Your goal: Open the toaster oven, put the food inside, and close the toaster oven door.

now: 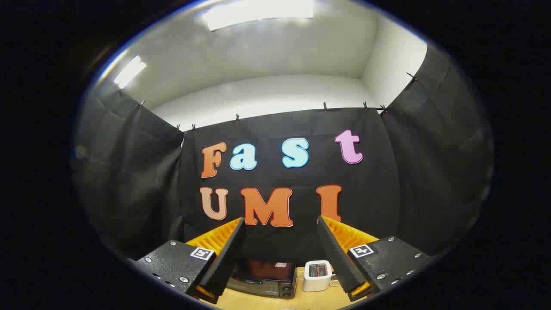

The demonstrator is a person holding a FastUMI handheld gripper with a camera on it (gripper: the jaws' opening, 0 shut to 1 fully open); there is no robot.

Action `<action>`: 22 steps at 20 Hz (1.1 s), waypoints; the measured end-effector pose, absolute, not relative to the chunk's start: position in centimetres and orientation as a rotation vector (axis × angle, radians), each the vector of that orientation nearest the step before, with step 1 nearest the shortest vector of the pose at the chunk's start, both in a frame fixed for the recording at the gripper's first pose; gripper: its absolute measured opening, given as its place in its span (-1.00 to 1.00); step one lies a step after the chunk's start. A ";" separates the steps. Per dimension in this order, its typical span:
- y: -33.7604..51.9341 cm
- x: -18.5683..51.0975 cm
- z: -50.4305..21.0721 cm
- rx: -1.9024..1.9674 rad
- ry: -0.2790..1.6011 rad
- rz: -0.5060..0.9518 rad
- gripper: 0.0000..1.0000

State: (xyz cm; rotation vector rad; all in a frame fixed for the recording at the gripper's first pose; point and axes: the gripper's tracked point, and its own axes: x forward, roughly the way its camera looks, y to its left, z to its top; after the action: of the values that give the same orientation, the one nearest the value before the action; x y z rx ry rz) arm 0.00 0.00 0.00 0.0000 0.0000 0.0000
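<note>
My gripper (280, 221) is held high and stands open, with nothing between its two black-padded orange fingers (226, 254). Far below and beyond the fingers, a black toaster oven (263, 279) sits on the wooden table (258, 302) against the black cloth wall. Its door looks closed, with the handle along the upper front edge. The left finger hides the oven's left part. I see no food.
A small white box-shaped appliance (317, 275) stands right beside the oven on its right, with a cord running off toward the right finger. Black cloth walls close the booth on three sides.
</note>
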 end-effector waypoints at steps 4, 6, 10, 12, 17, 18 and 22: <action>0.5 0.5 0.4 0.011 -0.011 0.014 0.97; 1.0 0.6 0.4 0.017 -0.005 0.026 0.96; 1.7 1.0 0.8 0.010 -0.013 0.039 0.97; 2.3 1.3 0.9 0.010 -0.020 0.045 0.96; 3.9 1.9 -0.7 0.007 -0.019 0.071 0.97; 4.2 2.1 -1.4 0.006 -0.016 0.076 0.96; 4.7 3.2 -4.9 0.024 0.010 0.072 0.96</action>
State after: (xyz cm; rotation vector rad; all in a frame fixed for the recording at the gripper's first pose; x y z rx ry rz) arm 3.23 4.72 -4.86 0.0245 0.0105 0.0722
